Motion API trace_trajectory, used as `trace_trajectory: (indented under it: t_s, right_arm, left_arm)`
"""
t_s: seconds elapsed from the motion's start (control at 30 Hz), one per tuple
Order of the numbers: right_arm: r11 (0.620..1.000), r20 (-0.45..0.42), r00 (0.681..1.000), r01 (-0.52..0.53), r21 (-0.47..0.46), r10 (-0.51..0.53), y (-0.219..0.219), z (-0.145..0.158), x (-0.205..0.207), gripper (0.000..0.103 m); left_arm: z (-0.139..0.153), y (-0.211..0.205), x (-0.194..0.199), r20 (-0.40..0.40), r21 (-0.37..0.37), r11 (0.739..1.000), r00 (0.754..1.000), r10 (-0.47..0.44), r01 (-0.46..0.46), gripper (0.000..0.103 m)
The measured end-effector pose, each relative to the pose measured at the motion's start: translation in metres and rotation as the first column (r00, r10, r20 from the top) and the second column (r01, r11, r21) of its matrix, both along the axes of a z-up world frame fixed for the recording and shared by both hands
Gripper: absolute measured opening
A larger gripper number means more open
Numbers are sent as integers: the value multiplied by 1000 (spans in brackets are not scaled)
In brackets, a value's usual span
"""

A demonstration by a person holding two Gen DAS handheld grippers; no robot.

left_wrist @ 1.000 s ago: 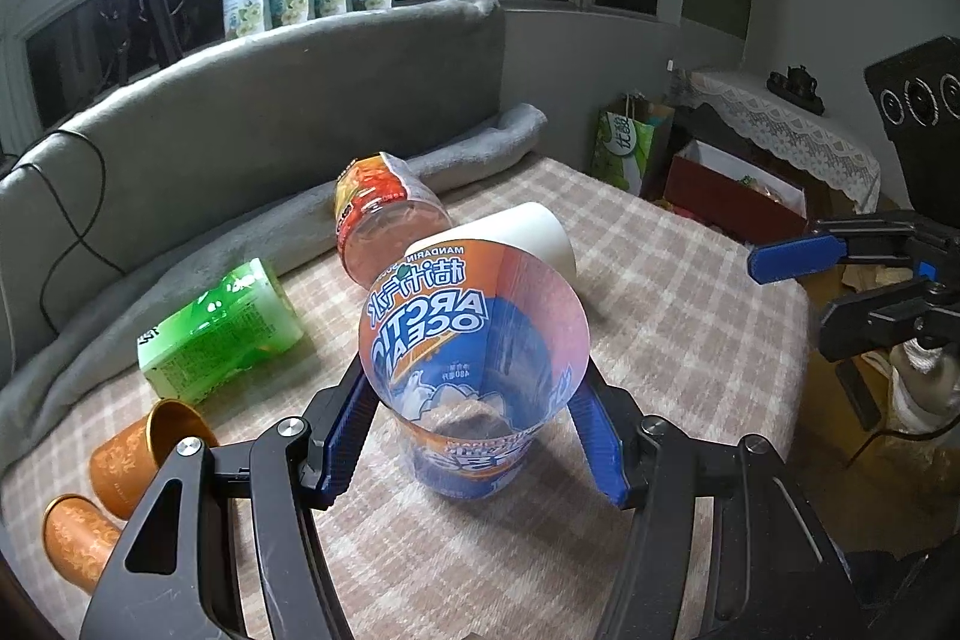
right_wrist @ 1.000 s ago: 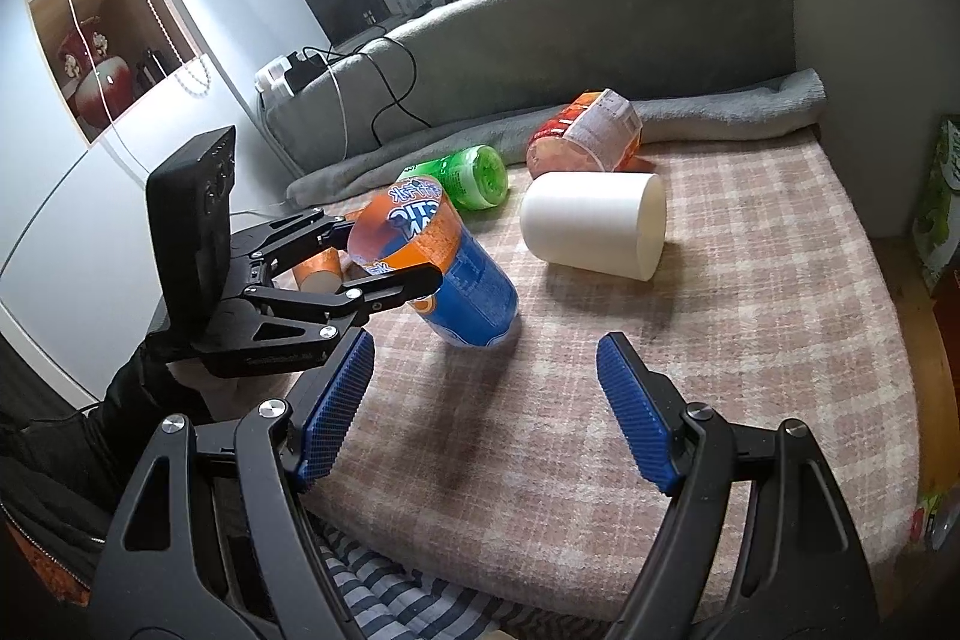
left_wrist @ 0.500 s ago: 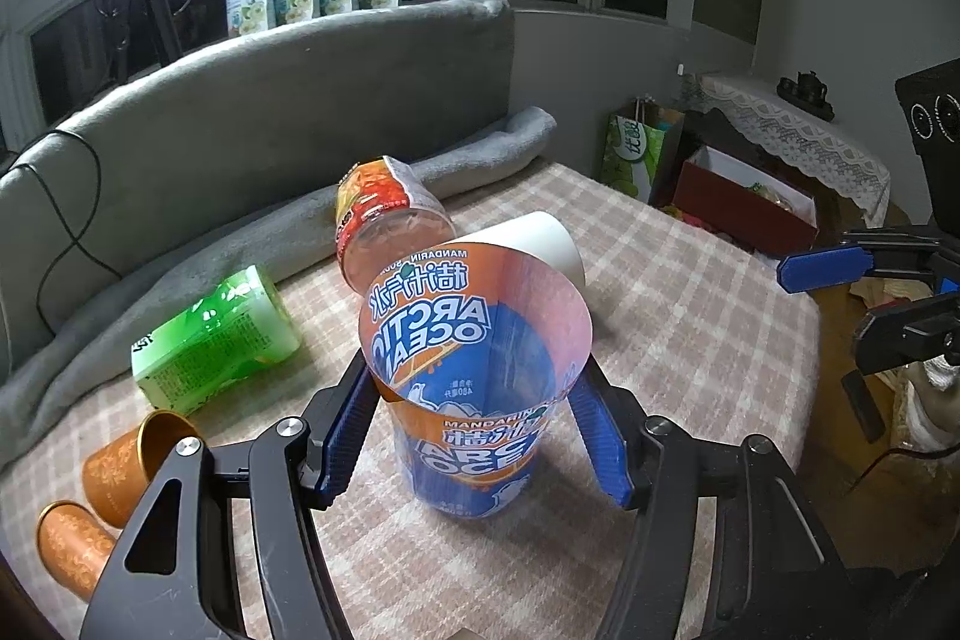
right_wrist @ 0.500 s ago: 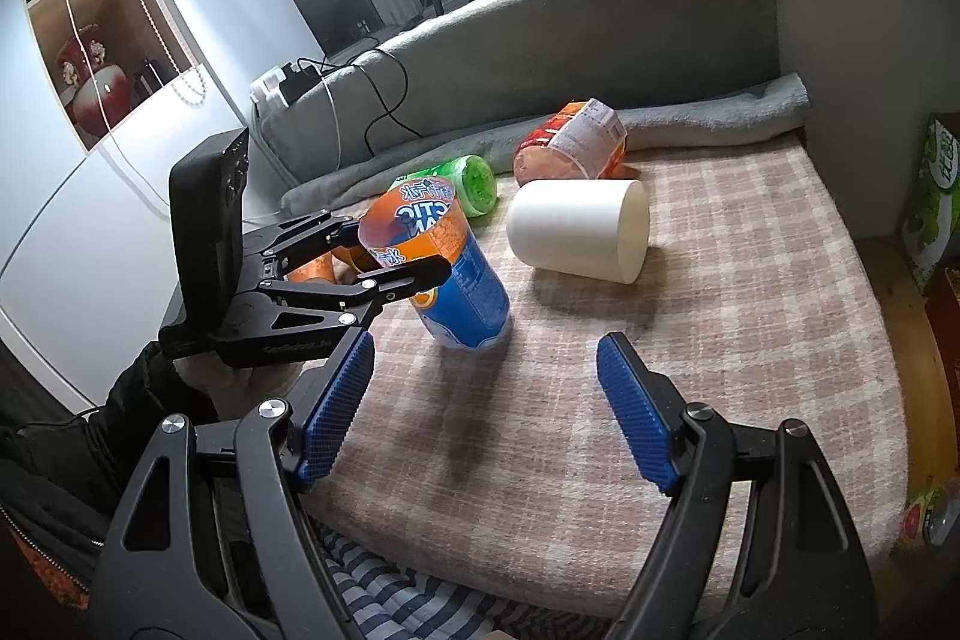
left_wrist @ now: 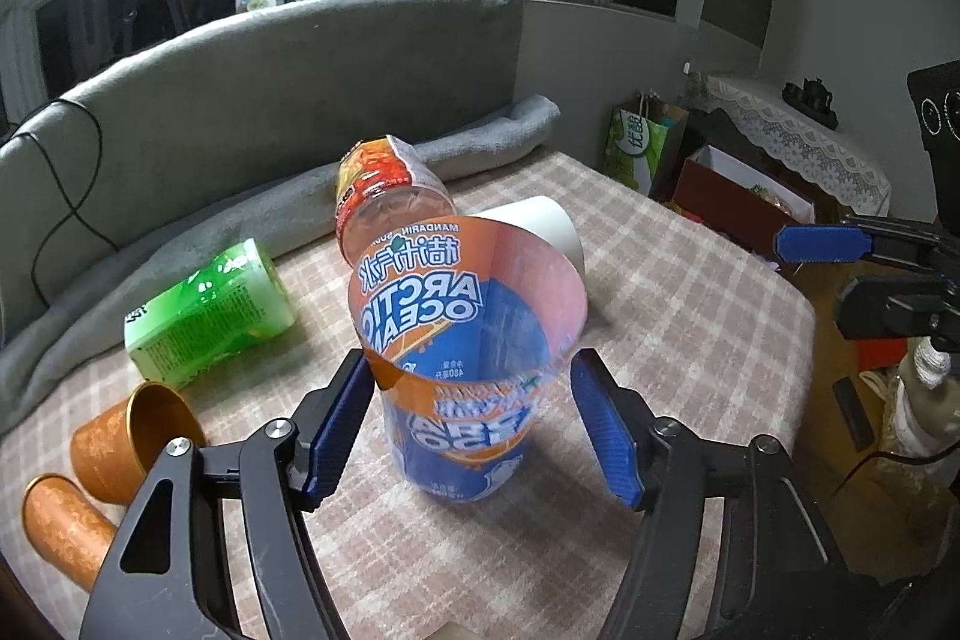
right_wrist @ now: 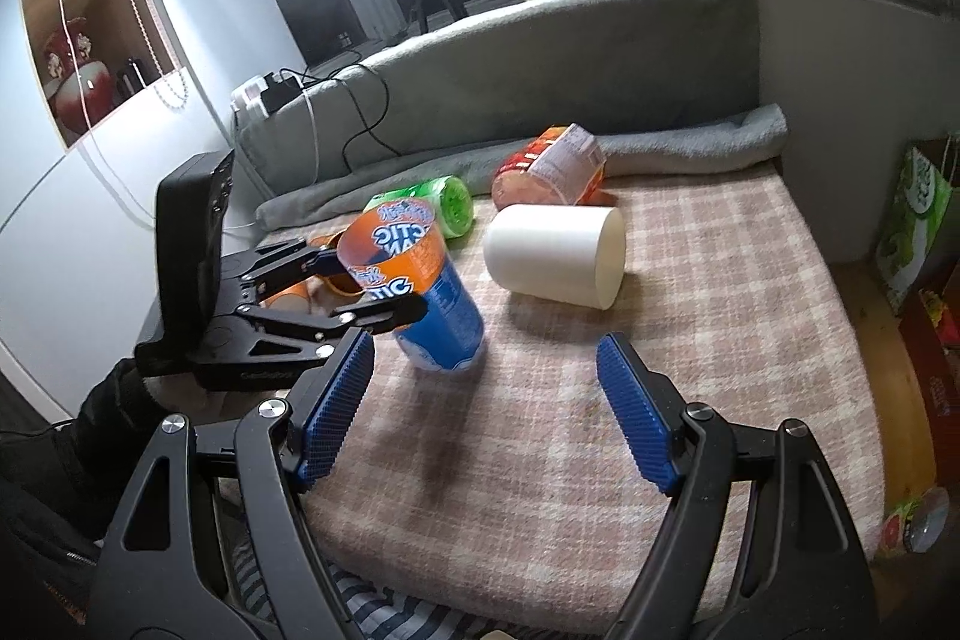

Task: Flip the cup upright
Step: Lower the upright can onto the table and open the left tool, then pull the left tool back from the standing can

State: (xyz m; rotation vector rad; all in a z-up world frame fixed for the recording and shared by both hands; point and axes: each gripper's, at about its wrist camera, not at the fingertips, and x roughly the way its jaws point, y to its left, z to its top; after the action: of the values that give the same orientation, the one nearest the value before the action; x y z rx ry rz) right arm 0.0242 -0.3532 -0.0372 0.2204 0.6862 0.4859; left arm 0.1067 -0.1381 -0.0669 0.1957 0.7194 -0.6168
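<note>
The table (right_wrist: pixel 690 340), under a checked cloth, carried a white cup (right_wrist: pixel 552 256) lying on its side near the far edge, with a green bottle (left_wrist: pixel 210 310) and two brown cups (left_wrist: pixel 120 436) lying toward its left edge. The orange-and-blue cup (left_wrist: pixel 462 370) now stood upright on the cloth near the left front edge. Half a second before, the left gripper (left_wrist: pixel 474 424) had clasped it; now its fingers (left_wrist: pixel 336 430) had released and flanked it. The right gripper (right_wrist: pixel 480 418) hung spread, empty. The flip looked done.

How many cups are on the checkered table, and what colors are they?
Orange-and-blue cup, standing between the left gripper fingers: 1
White cup, lying on its side: 1
Green cup, lying down: 1
Red-and-orange cup, tipped: 1
Copper cups, lying down: 2
Total: 6
</note>
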Motion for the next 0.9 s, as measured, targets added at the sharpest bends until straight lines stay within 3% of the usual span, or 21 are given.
trace_trajectory:
  t_s: [0.33, 0.47, 0.57, 0.73, 0.9]
  right_arm:
    - [988, 81, 991, 119, -102, -111, 11, 5, -1, 80]
    - [984, 110, 984, 152, -98, -141, 11, 8, -3, 91]
    - [980, 125, 979, 172, -98, -159, 11, 11, -3, 91]
    - [969, 156, 966, 223, -108, -206, 11, 15, -5, 93]
    - [947, 181, 949, 286, -144, -259, 15, 18, -6, 94]
  left_arm:
    - [3, 11, -14, 10, -5, 1000, 1000, 26, -25, 78]
    - [5, 17, -21, 26, -7, 999, 999, 40, -40, 79]
    - [9, 22, -27, 44, -9, 998, 997, 57, -56, 79]
    - [17, 36, -37, 69, -38, 994, 992, 107, -104, 80]
    - [27, 48, -55, 146, -55, 980, 969, 200, -194, 80]
